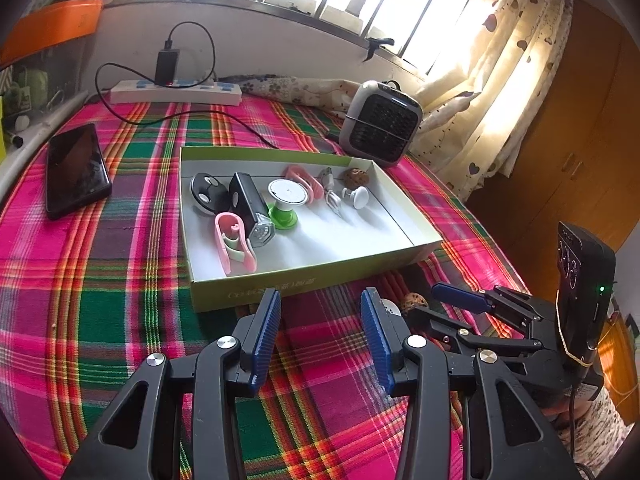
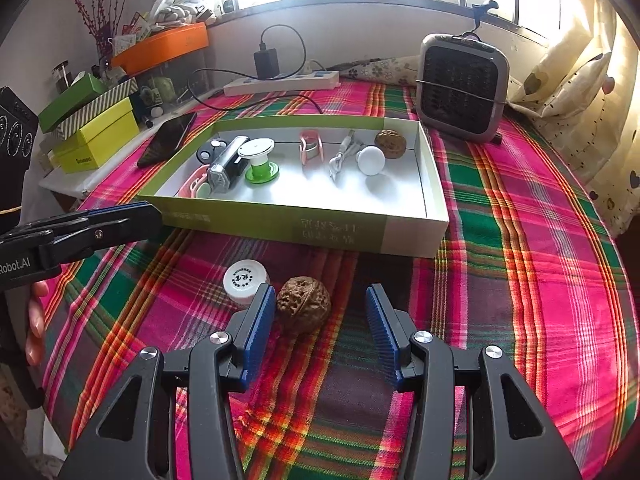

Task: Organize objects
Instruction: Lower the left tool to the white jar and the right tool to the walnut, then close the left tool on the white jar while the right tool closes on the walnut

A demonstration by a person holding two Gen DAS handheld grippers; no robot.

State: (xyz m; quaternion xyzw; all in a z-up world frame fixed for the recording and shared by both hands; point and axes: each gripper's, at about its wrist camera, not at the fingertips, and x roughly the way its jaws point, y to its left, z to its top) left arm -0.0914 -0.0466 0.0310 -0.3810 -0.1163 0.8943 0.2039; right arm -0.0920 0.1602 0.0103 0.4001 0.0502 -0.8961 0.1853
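Two things lie loose on the plaid cloth (image 2: 520, 240) in front of the box (image 2: 416, 240): a brown walnut (image 2: 303, 298) and a white bottle cap (image 2: 245, 280) just beside it on the left. In my right wrist view the walnut sits between the blue pads of my right tongs (image 2: 321, 312), close against the left pad, with a clear gap to the right pad. Those tongs stand about half open and hold nothing.

My left tongs (image 1: 320, 316) hover over bare cloth just in front of the box's near wall, also half open and empty. From that view the right tongs (image 1: 460, 300) reach in from the right, with the walnut (image 1: 414, 303) and cap (image 1: 390, 306) partly hidden behind my own pad.

Inside the shallow green-and-white box (image 1: 400, 254) I see a second walnut (image 2: 391, 143), a white knob (image 2: 371, 160), a coiled white cable (image 2: 342, 156), a pink clip (image 2: 311, 146), a green-and-white spool (image 2: 261, 160), a black bike light (image 2: 228, 164), a round black gadget (image 1: 206, 196) and another pink clip (image 1: 236, 246).

Left of the box lies a dark phone (image 1: 76, 170). Behind it are a white power strip (image 1: 176, 92) with a black charger (image 1: 167, 66) plugged in, and a small grey fan (image 2: 462, 86).
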